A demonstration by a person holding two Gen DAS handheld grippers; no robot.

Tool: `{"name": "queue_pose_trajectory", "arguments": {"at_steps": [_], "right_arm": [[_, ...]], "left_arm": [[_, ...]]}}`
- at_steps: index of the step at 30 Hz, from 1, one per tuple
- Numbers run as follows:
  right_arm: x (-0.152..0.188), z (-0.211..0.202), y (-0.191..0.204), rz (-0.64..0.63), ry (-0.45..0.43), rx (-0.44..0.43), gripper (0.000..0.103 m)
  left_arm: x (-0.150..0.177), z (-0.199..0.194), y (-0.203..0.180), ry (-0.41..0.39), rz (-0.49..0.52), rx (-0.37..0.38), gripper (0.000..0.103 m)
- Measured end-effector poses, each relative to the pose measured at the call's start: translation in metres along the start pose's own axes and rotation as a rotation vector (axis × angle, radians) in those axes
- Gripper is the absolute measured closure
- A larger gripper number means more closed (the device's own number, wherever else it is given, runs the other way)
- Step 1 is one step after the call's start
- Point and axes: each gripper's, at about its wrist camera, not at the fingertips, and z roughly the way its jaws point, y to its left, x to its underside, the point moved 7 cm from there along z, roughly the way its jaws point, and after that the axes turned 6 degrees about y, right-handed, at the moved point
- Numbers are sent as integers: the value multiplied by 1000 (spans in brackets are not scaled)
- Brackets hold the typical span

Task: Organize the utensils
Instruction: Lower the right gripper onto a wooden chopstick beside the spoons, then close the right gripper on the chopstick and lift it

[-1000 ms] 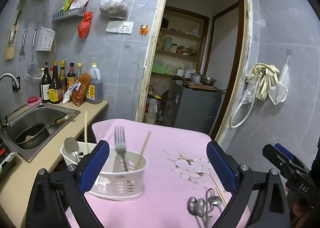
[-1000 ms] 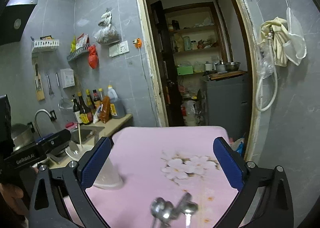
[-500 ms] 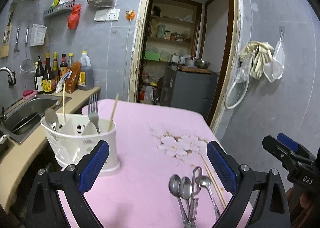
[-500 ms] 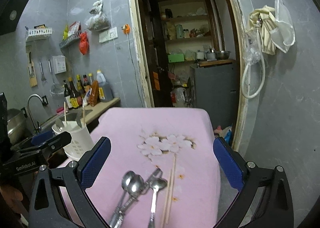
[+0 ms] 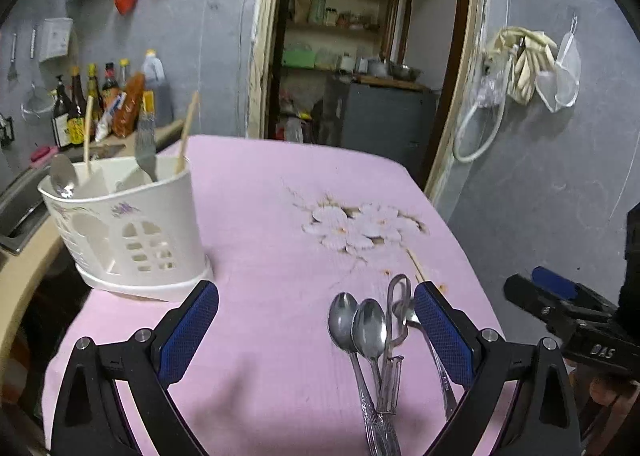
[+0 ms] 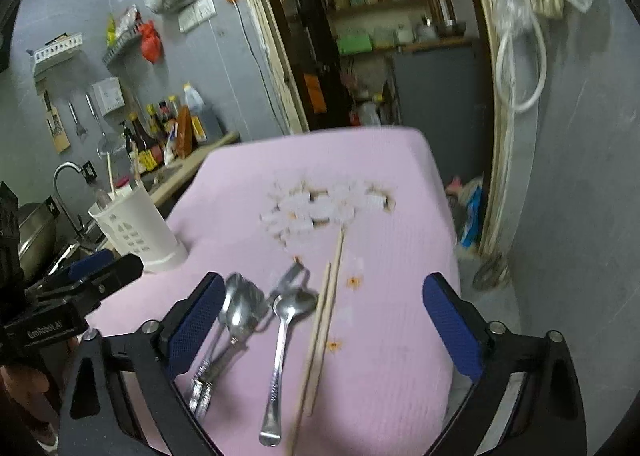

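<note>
I hold both claws over pink bench [image 5: 256, 216]. Left claw [image 5: 316, 332] apart, empty. Right claw [image 6: 324, 320] apart, just narrowing, spoons [image 6: 288, 320] and chopsticks [image 6: 324, 320] below, untouched. Caddy [image 5: 128, 232] left.

The surface [image 5: 256, 224] wears a pink cloth with a white flower print [image 5: 356, 228] near its middle. A white utensil caddy [image 5: 128, 232] stands at its left edge. Toward the near right lie three spoons [image 6: 286, 340], a metal peeler [image 5: 394, 340] among them, and wooden chopsticks [image 6: 324, 320] just beside.
</note>
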Motion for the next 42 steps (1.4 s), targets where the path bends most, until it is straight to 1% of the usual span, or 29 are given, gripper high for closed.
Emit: {"name": "queue_pose_trajectory", "arguments": {"at_steps": [2, 3, 4, 5, 6, 7, 8, 9, 10, 11, 13, 14, 16, 19, 23, 28, 32, 36, 39, 42], "right_arm": [[5, 15, -3, 5, 45, -11, 23], [7, 21, -4, 6, 61, -16, 25], [9, 27, -5, 7, 79, -20, 30], [11, 35, -6, 9, 96, -28, 36], [12, 40, -5, 10, 109, -30, 40], [13, 42, -6, 8, 117, -28, 45], [14, 48, -7, 7, 133, -27, 50], [15, 52, -8, 7, 143, -25, 53], [16, 60, -8, 9, 162, -17, 57], [16, 65, -9, 11, 174, -14, 62], [16, 71, -9, 12, 190, -8, 68], [17, 76, -9, 10, 202, -4, 71], [17, 83, -8, 5, 219, -2, 72], [17, 89, -7, -2, 237, 3, 74], [13, 93, -6, -15, 253, 18, 79], [6, 103, -4, -41, 297, 48, 80], [1, 112, 0, -68, 342, 77, 81], [-5, 121, 3, -73, 391, 96, 81], [-7, 128, 2, -78, 429, 109, 81], [-10, 134, 6, -85, 477, 130, 81]], "left_arm": [[1, 9, -1, 30, 1, 15, 13], [2, 15, -1, 52, 0, 20, 19], [4, 22, -1, 78, -2, 26, 24], [6, 28, -2, 101, -4, 34, 27], [8, 32, -2, 117, -7, 40, 33], [9, 38, -2, 138, -9, 47, 38], [11, 43, -2, 157, -13, 54, 40], [13, 48, -3, 178, -18, 62, 45], [15, 54, -3, 200, -25, 72, 50], [18, 59, -3, 221, -33, 80, 53], [22, 70, -3, 264, -56, 100, 63], [24, 75, -3, 284, -69, 109, 65], [29, 83, -4, 317, -80, 117, 72], [35, 95, -7, 365, -82, 126, 78], [37, 105, -8, 404, -95, 138, 82], [32, 113, -5, 425, -106, 164, 84], [26, 121, -10, 445, -21, 168, 85], [25, 127, -19, 487, 62, 183, 87], [24, 129, -21, 507, 93, 183, 87], [22, 130, -22, 520, 110, 178, 90]]}}
